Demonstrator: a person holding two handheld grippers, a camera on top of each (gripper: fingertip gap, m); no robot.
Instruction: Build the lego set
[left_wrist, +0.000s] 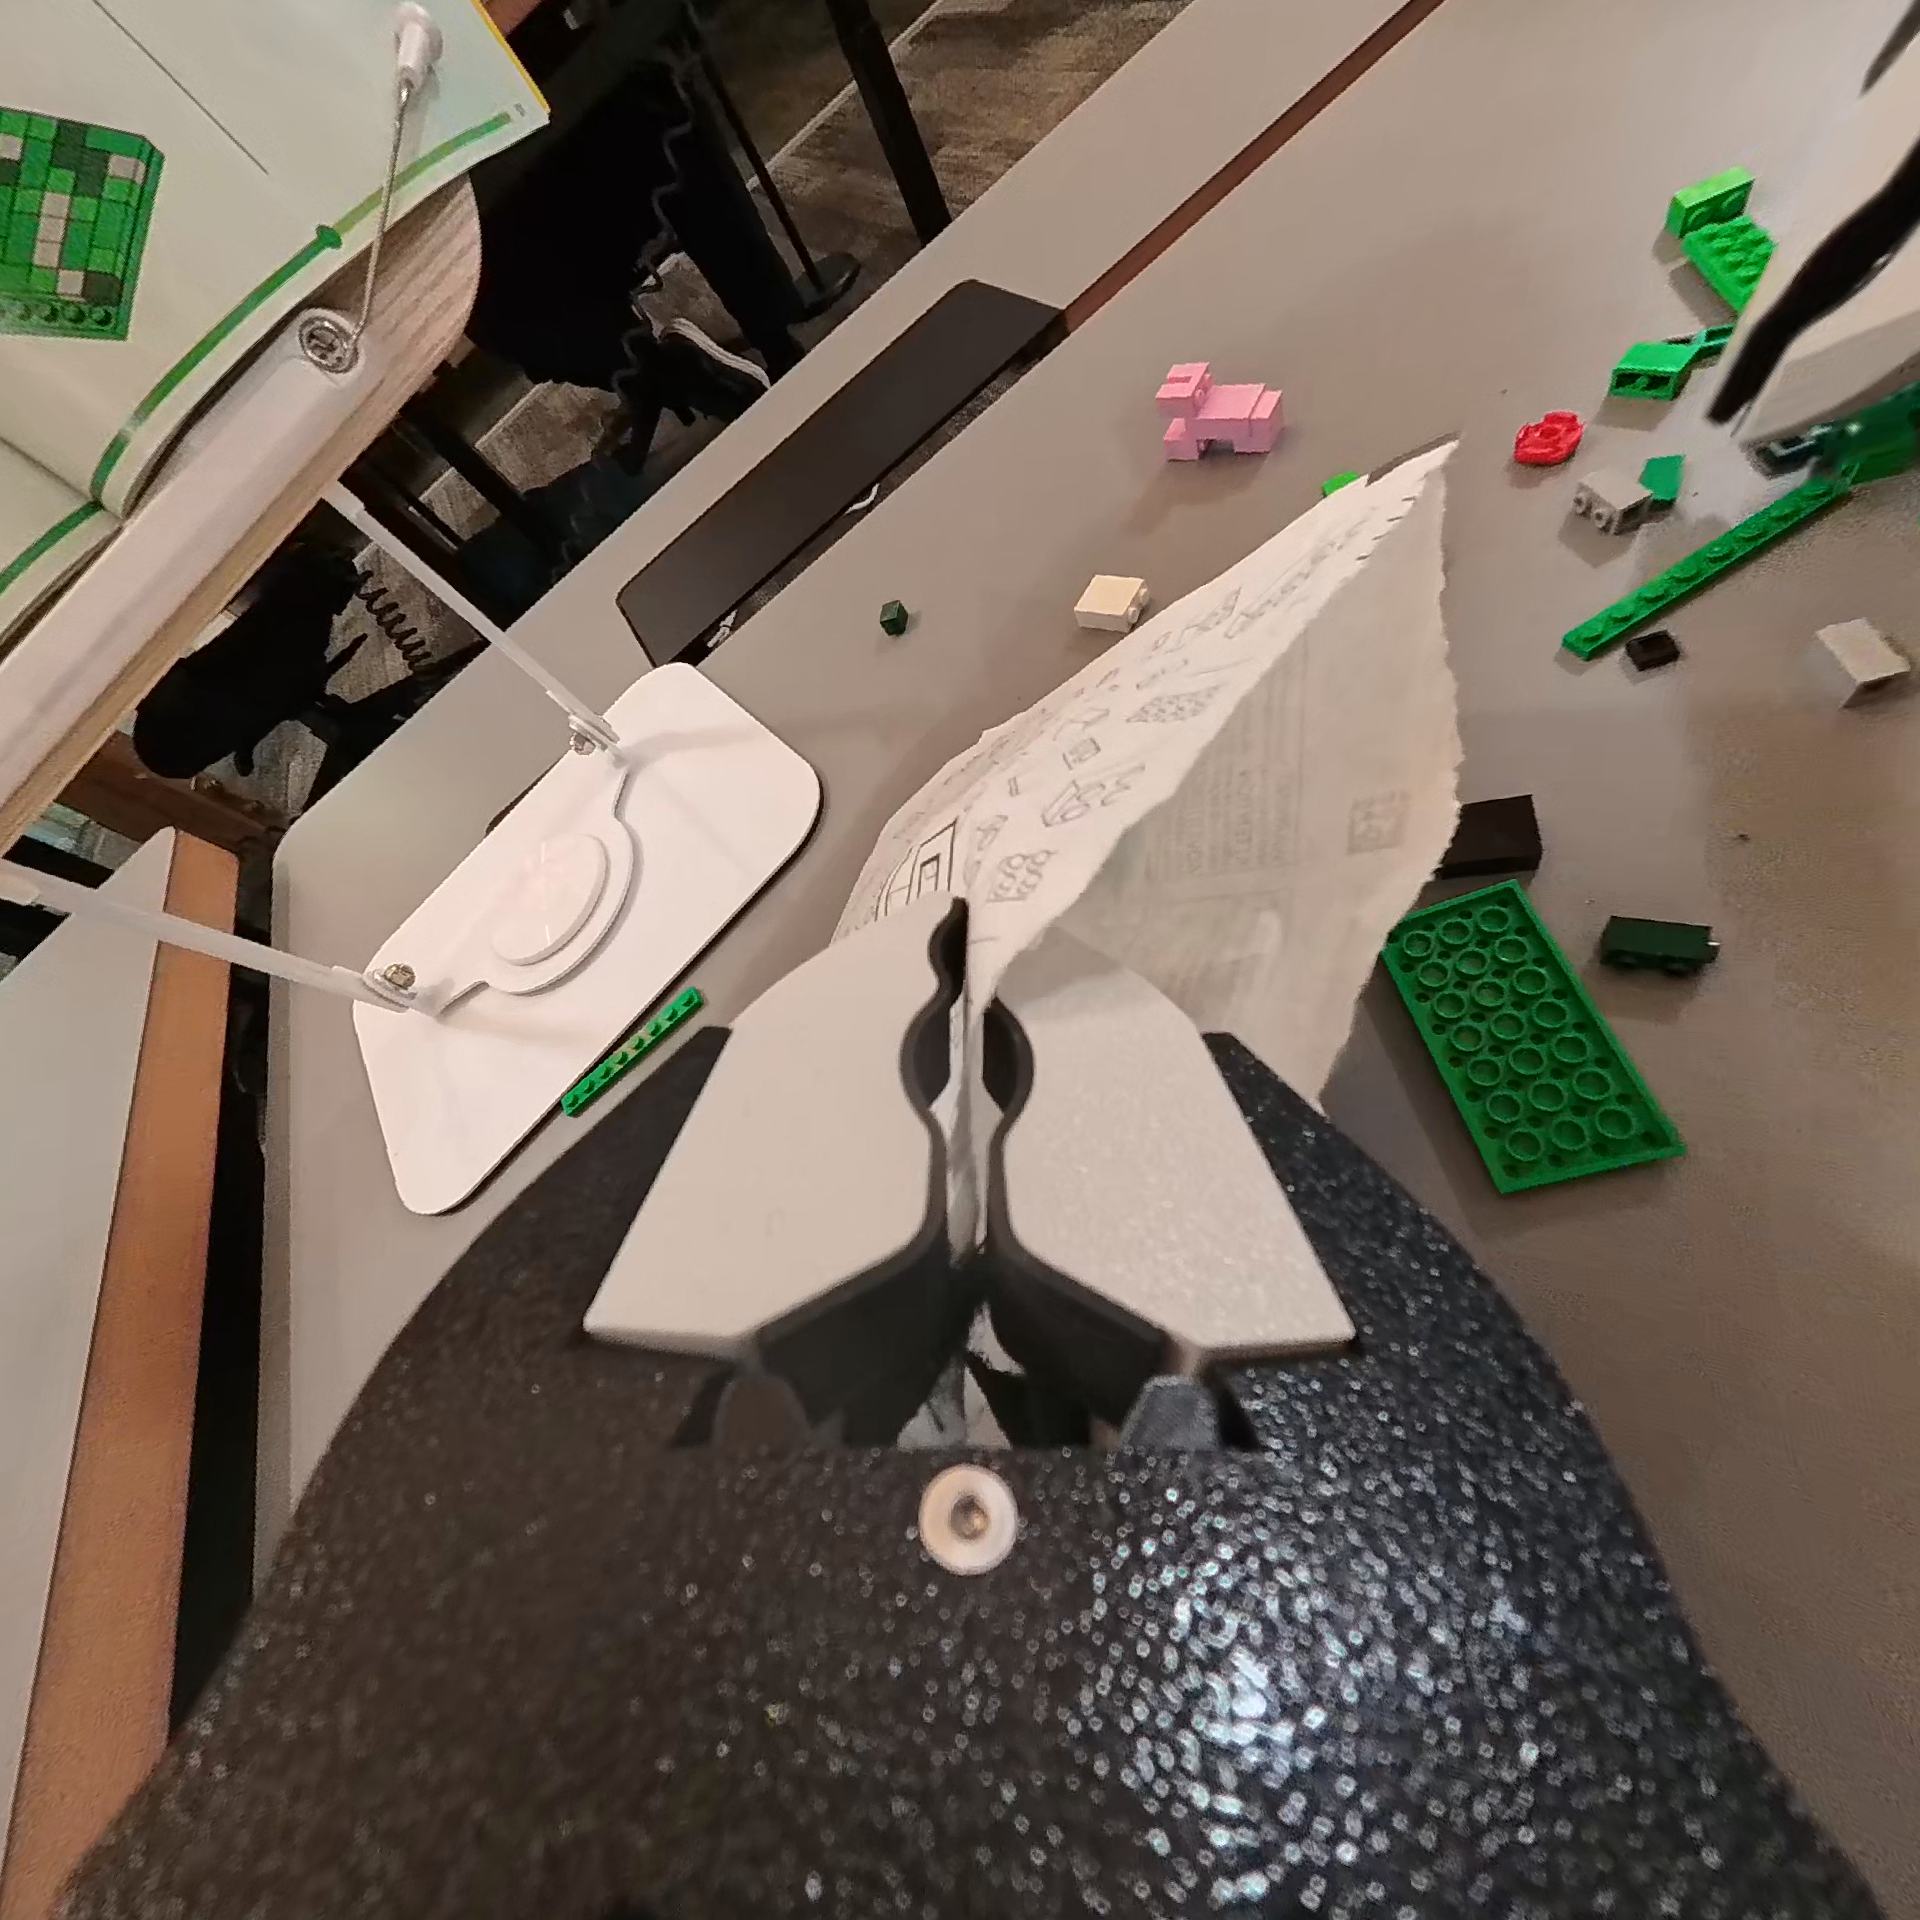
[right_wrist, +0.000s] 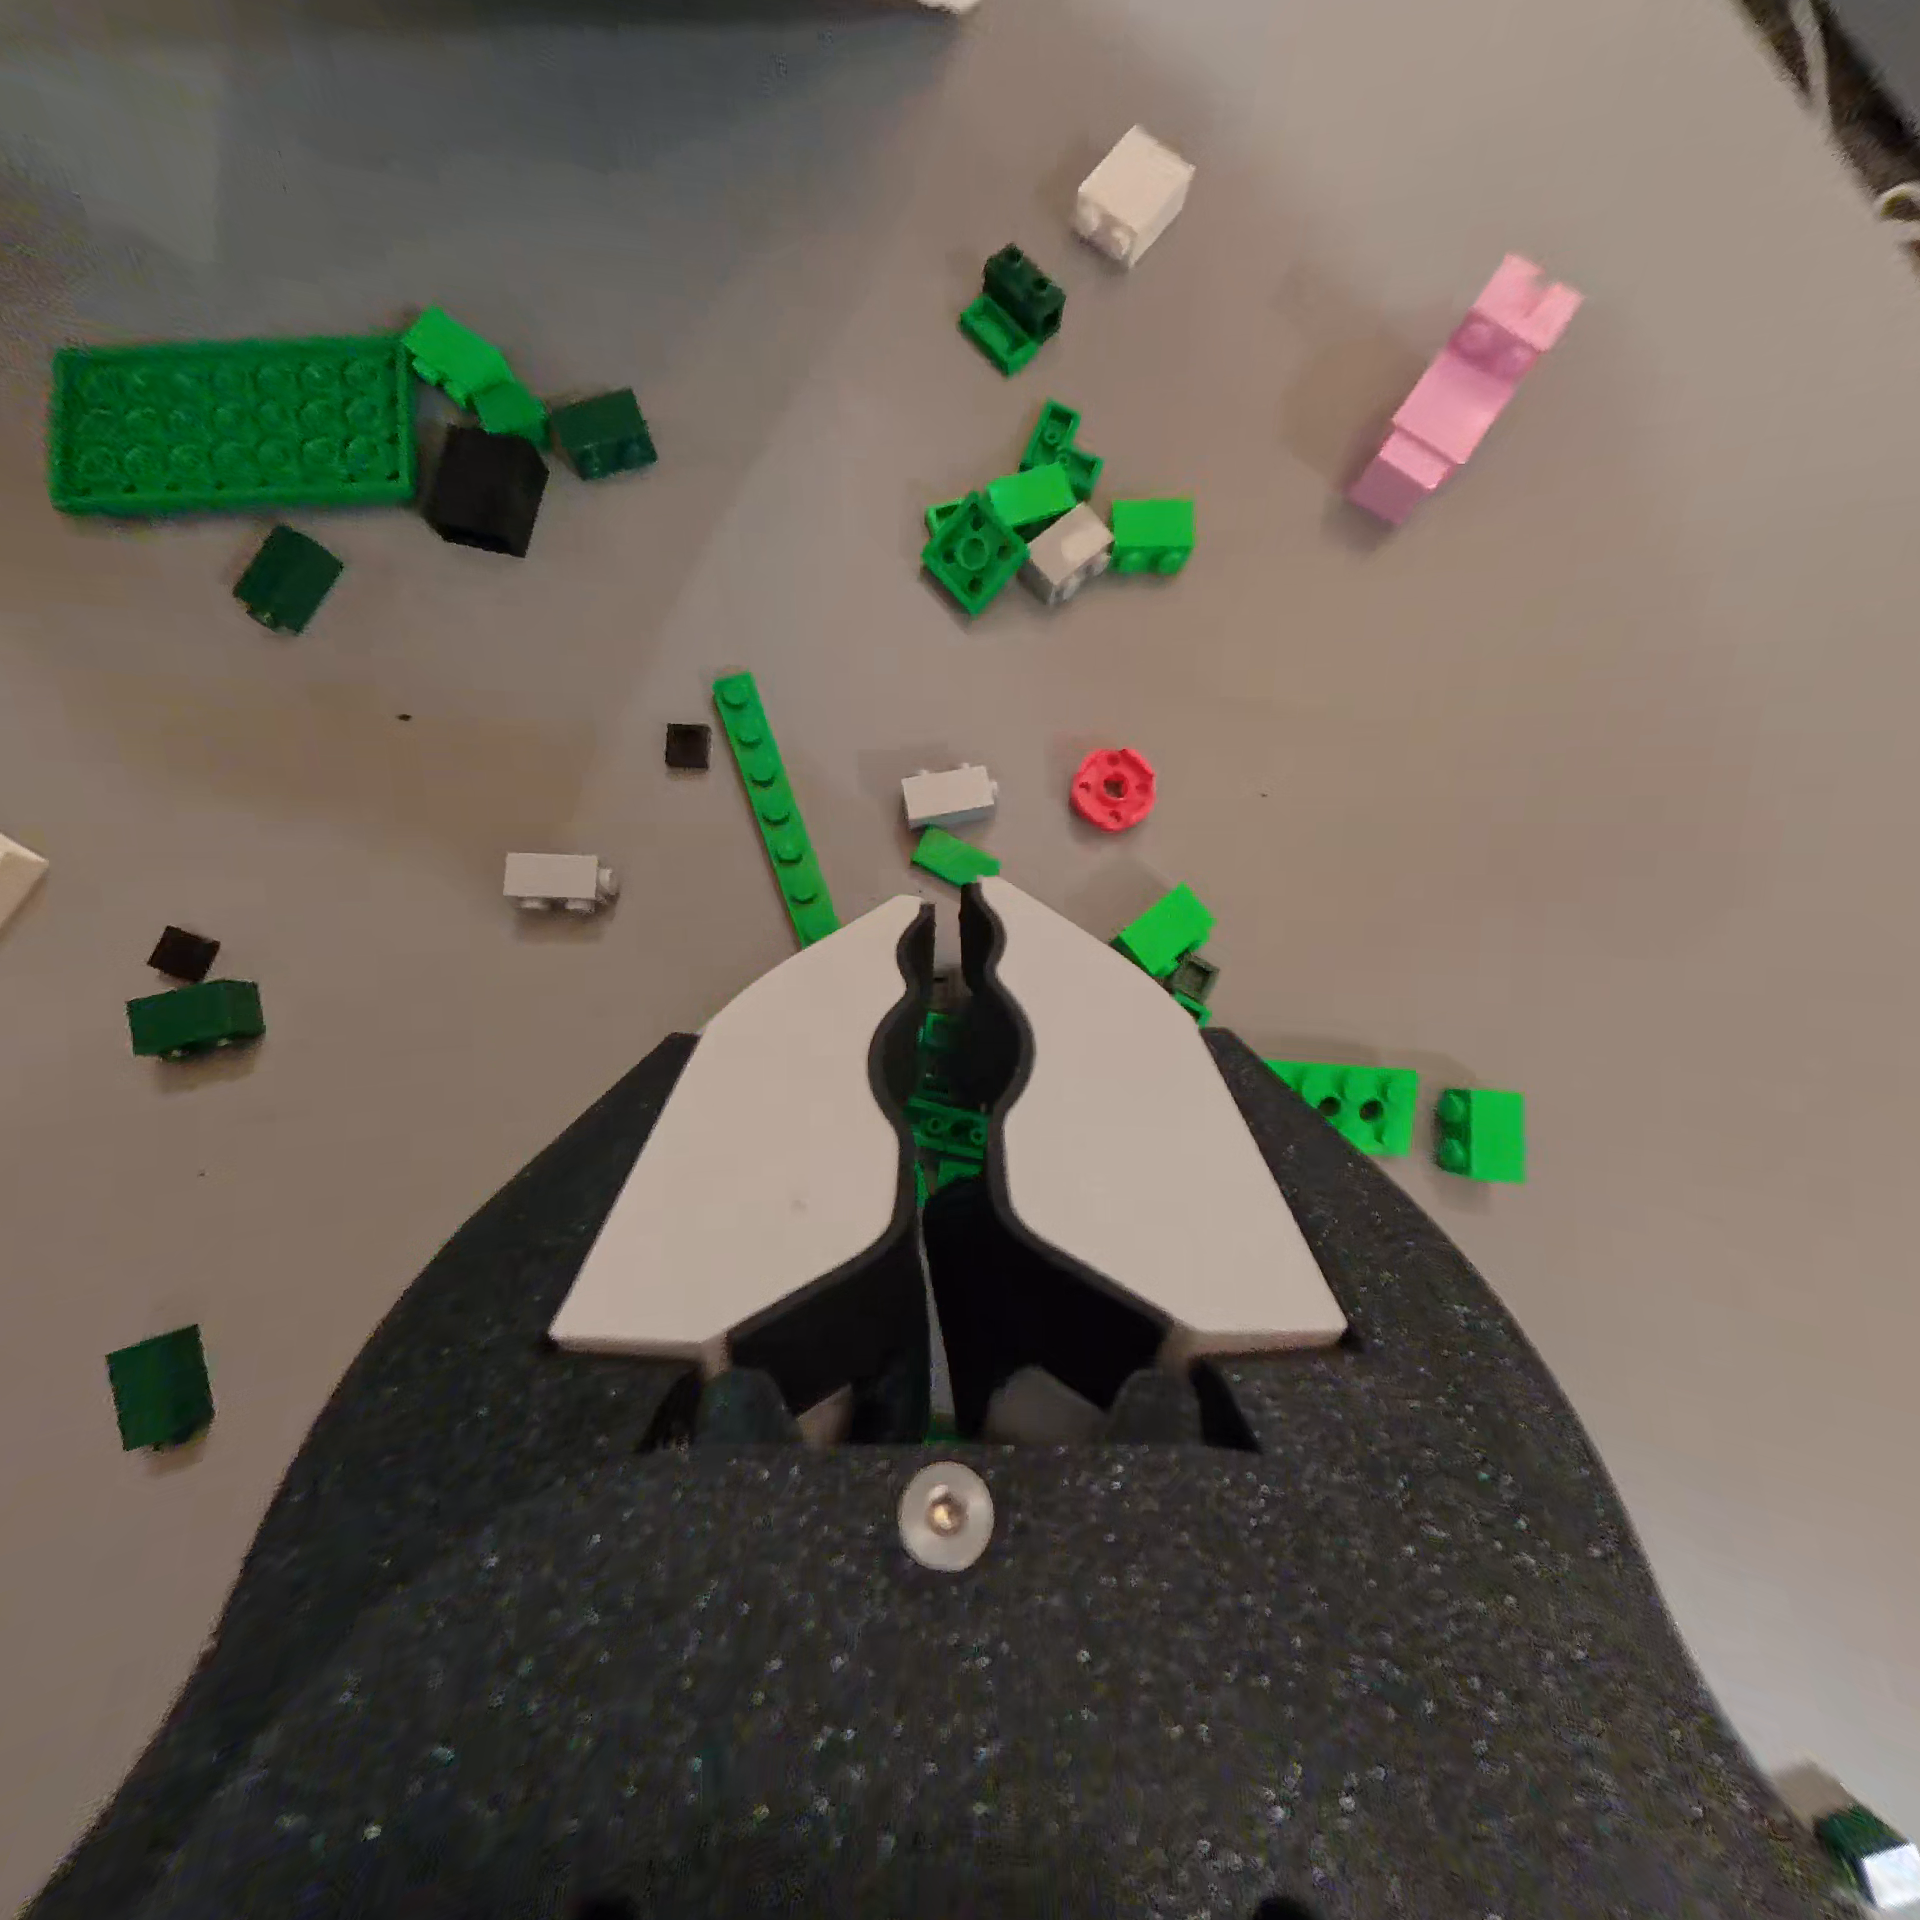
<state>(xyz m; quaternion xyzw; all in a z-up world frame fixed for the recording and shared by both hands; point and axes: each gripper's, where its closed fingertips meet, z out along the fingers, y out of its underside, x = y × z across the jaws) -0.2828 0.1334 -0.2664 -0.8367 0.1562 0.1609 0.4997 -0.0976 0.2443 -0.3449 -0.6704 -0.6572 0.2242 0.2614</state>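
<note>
Over grey table (left_wrist: 1039, 343): left gripper (left_wrist: 961, 940) clamped on torn white paper bag (left_wrist: 1226, 790), bag lifted clear of surface, printed side up. Right gripper (right_wrist: 945, 904) nearly closed, narrow slit between tips, poised above green bricks; grip on any brick cannot be told. Loose lego pieces scattered across table: large green plate (right_wrist: 229, 426) upside down at left, long green strip (right_wrist: 774, 805) near right tips, red round piece (right_wrist: 1112, 790), pink pig (right_wrist: 1465, 395). Instruction booklet (left_wrist: 125, 208) on white stand (left_wrist: 582, 925) beside left gripper.
</note>
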